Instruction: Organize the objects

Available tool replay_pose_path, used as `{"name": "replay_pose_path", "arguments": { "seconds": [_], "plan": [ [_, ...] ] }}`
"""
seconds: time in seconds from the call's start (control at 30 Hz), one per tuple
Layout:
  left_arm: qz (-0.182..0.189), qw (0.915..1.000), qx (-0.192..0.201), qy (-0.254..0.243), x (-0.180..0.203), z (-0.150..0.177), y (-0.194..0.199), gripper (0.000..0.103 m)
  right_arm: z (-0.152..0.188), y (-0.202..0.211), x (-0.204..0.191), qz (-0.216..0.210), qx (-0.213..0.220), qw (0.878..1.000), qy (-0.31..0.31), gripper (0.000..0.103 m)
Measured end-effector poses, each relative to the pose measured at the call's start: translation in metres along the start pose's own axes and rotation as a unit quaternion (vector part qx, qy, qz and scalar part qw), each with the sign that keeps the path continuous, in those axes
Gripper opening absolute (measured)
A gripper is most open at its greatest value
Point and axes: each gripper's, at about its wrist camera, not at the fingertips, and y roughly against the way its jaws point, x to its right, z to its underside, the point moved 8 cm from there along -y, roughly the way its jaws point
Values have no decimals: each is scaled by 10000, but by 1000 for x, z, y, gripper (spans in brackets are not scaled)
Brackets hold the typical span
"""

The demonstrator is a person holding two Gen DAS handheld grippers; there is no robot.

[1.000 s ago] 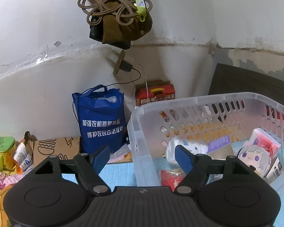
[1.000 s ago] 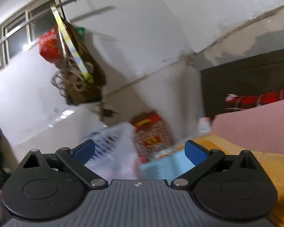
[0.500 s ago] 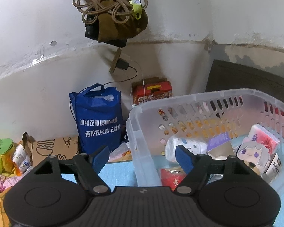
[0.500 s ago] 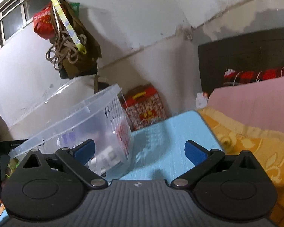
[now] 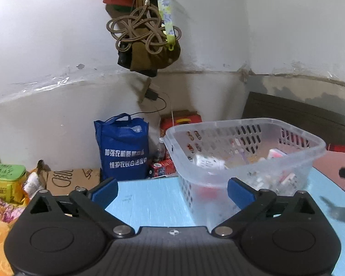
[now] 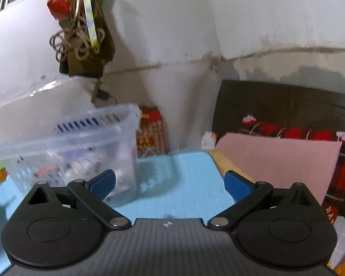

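One blue mat (image 5: pixel 149 207), white walls (image 5: pixel 46 46)

One clear plastic perforated basket (image 5: pixel 246 138) w/ several small packaged items inside, too blurred to count. One light-blue foam mat (image 5: pixel 149 204). One dark-blue fabric tote bag (image 5: pixel 123 151) w/ white print. One red patterned gift box (image 6: pixel 150 135). One green tin (image 5: pixel 5 172). One brown cardboard sheet (image 5: pixel 73 179). One pink flat board (image 6: pixel 280 161). Two black grippers w/ blue pads, one per view.
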Motion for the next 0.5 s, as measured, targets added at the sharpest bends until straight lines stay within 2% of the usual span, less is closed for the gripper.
{"name": "replay_pose_path", "arguments": {
  "seconds": [0.2,0.33,0.43,0.5],
  "plan": [
    [250,9989,-339,217,24,-15,17,102,-42,21,-34,-580,-102,9982,73,103],
    [245,9983,-479,209,42,-25,7,102,-64,13,-47,-593,-393,9970,316,103],
    [259,9973,-620,300,51,-24,-5,102,-68,-1,-53,-675,-742,9943,356,103],
    [341,9960,-752,343,56,-23,-12,102,-68,-8,-55,-579,-868,9936,426,103]
  ]
}}
